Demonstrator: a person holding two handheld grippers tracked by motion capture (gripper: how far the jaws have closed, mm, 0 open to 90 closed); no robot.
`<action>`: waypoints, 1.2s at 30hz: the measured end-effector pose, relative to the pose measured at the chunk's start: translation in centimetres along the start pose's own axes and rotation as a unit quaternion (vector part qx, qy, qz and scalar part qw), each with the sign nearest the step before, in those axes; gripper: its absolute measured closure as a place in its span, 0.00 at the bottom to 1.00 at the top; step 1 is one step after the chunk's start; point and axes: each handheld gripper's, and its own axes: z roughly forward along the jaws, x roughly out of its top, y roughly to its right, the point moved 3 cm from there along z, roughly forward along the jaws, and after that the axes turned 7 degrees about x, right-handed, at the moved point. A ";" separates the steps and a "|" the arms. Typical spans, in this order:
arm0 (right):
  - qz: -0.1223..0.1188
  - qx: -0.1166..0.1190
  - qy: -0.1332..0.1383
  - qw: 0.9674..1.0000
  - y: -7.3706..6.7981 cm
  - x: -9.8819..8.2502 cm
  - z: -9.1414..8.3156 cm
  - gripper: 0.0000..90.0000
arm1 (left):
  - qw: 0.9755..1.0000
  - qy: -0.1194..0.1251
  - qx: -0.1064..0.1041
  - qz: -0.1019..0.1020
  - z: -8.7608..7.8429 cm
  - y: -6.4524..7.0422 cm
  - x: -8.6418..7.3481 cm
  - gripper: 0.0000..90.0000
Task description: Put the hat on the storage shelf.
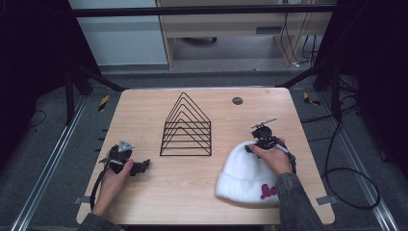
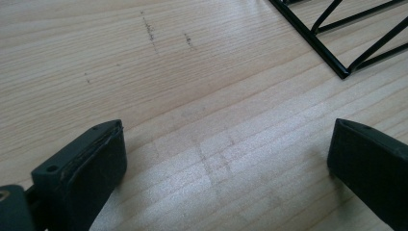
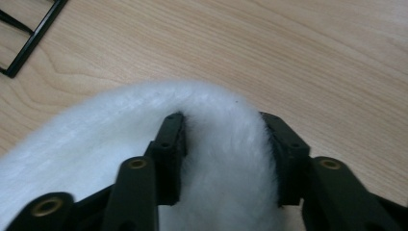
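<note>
A fluffy white beanie [image 1: 245, 175] with a pink logo on its cuff lies on the right side of the wooden table [image 1: 183, 187]. My right gripper [image 1: 251, 148] sits at the hat's far end. In the right gripper view the jaws of this gripper [image 3: 223, 130] pinch a fold of the white beanie [image 3: 96, 139] between their pads. At the table's left, a hand holds my left gripper [image 1: 140, 167] low over the wood. Its jaws stand wide open in the left gripper view [image 2: 226, 144], with bare wood between them.
A black wire rack [image 1: 186, 127] with triangular dividers stands at the table's middle; a corner of the rack [image 2: 337, 33] lies ahead of the left gripper and another corner [image 3: 24, 43] beside the hat. A small grey disc [image 1: 237, 100] is set into the far edge.
</note>
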 end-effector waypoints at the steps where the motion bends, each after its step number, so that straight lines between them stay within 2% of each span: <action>1: -0.001 0.006 -0.005 1.000 0.0 0.0 0.0 0.70 | 1.000 0.000 0.000 0.000 0.0 0.0 0.0 0.00; 3: 0.001 0.014 -0.009 1.000 0.0 -0.1 0.0 0.80 | 1.000 0.002 -0.001 -0.001 0.0 0.0 0.0 0.00; 5: 0.002 0.018 -0.004 1.000 -0.2 -0.1 -0.3 0.86 | 1.000 0.001 -0.001 0.000 0.0 0.0 0.0 0.00; 7: -0.008 0.025 0.006 1.000 -0.5 -0.1 -0.9 0.89 | 1.000 0.002 -0.001 0.000 0.0 0.0 0.0 0.00; 12: -0.026 0.039 0.067 0.997 -1.8 -0.1 -4.0 0.90 | 1.000 0.004 -0.002 0.000 0.1 0.2 0.1 0.00; 13: -0.030 0.042 0.077 0.996 -2.1 -0.2 -4.5 0.90 | 1.000 0.001 -0.003 0.007 0.0 0.2 0.1 0.00; 15: -0.043 0.050 0.107 0.992 -3.1 -0.3 -6.2 0.90 | 1.000 0.005 -0.007 0.011 0.1 0.3 0.1 0.00; 16: -0.047 0.052 0.116 0.991 -3.4 -0.4 -6.8 0.90 | 1.000 0.010 -0.007 0.026 -0.1 0.5 0.2 0.00; 17: -0.057 0.056 0.132 0.988 -4.1 -0.6 -7.9 0.90 | 0.999 0.011 -0.002 0.034 -0.2 0.6 0.3 0.02; 18: -0.060 0.057 0.139 0.987 -4.5 -0.8 -8.4 0.90 | 0.999 0.009 0.007 0.046 -0.4 0.6 0.4 0.04; 19: -0.061 0.060 0.145 0.986 -4.8 -0.9 -8.9 0.90 | 0.998 0.019 0.021 0.055 -0.7 0.7 0.6 0.07; 20: -0.066 0.062 0.156 0.984 -5.3 -1.1 -9.6 0.90 | 0.998 0.029 0.020 0.059 -1.1 0.7 0.8 0.07; 24: -0.089 0.067 0.179 0.977 -6.5 -1.3 -11.6 0.91 | 0.998 0.050 -0.002 0.048 -1.9 0.9 1.0 0.06; 28: -0.119 0.076 0.204 0.969 -8.0 -0.7 -14.0 0.91 | 0.997 0.072 -0.035 0.013 -3.2 1.0 1.3 0.06; 31: -0.139 0.078 0.217 0.963 -8.8 0.1 -15.2 0.91 | 0.996 0.078 -0.029 0.011 -4.1 1.2 1.7 0.06; 33: -0.147 0.078 0.227 0.960 -9.1 0.7 -16.1 0.91 | 0.996 0.085 -0.019 0.026 -4.9 1.3 2.3 0.06; 36: -0.154 0.078 0.247 0.953 -9.1 1.8 -17.0 0.91 | 0.993 0.110 -0.016 0.033 -6.1 1.5 3.9 0.06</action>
